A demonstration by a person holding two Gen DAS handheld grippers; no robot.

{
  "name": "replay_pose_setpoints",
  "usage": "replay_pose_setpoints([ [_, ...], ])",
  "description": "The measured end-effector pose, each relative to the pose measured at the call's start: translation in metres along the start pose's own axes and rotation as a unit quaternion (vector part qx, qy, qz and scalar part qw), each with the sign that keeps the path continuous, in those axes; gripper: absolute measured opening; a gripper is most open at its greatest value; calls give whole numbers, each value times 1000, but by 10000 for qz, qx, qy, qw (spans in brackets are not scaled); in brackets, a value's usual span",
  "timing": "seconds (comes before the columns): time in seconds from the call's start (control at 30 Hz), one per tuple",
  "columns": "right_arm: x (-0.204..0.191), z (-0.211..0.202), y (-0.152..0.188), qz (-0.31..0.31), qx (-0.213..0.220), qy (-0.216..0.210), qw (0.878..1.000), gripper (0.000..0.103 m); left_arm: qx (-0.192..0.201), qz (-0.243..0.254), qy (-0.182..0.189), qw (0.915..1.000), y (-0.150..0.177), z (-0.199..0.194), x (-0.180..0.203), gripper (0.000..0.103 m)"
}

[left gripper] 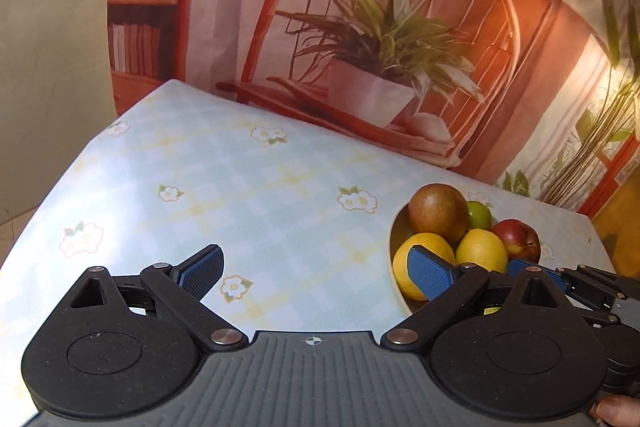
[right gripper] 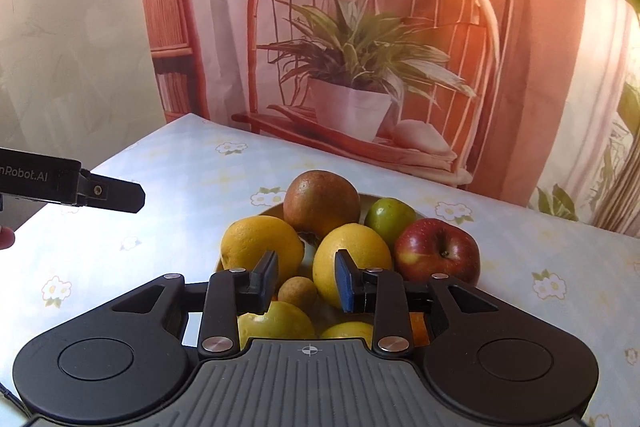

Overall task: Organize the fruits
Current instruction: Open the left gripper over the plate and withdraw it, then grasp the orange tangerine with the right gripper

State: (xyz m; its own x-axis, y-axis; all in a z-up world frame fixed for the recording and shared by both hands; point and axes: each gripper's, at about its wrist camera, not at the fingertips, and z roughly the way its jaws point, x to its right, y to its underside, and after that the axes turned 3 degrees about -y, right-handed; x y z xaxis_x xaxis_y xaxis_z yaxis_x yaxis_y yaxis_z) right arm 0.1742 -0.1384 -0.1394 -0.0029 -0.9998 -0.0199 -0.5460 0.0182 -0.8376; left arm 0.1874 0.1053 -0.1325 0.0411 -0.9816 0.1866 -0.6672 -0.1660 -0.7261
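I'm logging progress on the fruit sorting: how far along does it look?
Done: brown round fruit, green lime, red apple and yellow lemons sit piled in the bowl. In hand: nothing; both grippers are empty. Left: no loose fruit shows on the floral tablecloth.

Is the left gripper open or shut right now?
Open. The left gripper shows its blue pads spread wide apart, with only tablecloth between them.

I see the bowl on the table, heaped with fruit: a pear at the back, a lime to its right, an apple further right, two lemons in front. My left gripper sits left of the bowl, over the table.
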Motion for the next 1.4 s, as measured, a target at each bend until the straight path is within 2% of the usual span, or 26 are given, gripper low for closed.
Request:
replay_pose_setpoints([
  [0.13, 7, -22, 16, -29, 118, 147, 9998, 30, 220, 63, 91, 9997, 4, -9, 13, 99],
  [0.33, 27, -61, 45, 185, 481, 404, 9979, 32, 359, -185, 330, 9986, 14, -21, 23, 99],
  [0.57, 54, -86, 89, 575, 531, 626, 9950, 33, 75, -9, 403, 9992, 30, -28, 40, 99],
  [0.67, 61, -91, 102, 645, 532, 681, 9942, 39, 121, 48, 401, 9991, 39, -33, 45, 99],
  [0.83, 64, -91, 118, 654, 556, 521, 9949, 39, 330, 318, 405, 9981, 52, -41, 56, 99],
  [1.0, 66, -85, 118, 619, 524, 245, 9964, 39, 482, 394, 264, 9977, 57, -44, 67, 99],
  [1.2, 69, -73, 116, 533, 212, 19, 9984, 40, 579, 753, 19, 9955, 65, -47, 86, 96],
  [1.3, 68, -73, 120, 369, 233, 45, 9990, 39, 557, 869, 53, 9946, 72, -46, 92, 95],
  [1.4, 71, -74, 123, 378, 288, 13, 9989, 37, 402, 995, 51, 9942, 78, -42, 98, 88],
])
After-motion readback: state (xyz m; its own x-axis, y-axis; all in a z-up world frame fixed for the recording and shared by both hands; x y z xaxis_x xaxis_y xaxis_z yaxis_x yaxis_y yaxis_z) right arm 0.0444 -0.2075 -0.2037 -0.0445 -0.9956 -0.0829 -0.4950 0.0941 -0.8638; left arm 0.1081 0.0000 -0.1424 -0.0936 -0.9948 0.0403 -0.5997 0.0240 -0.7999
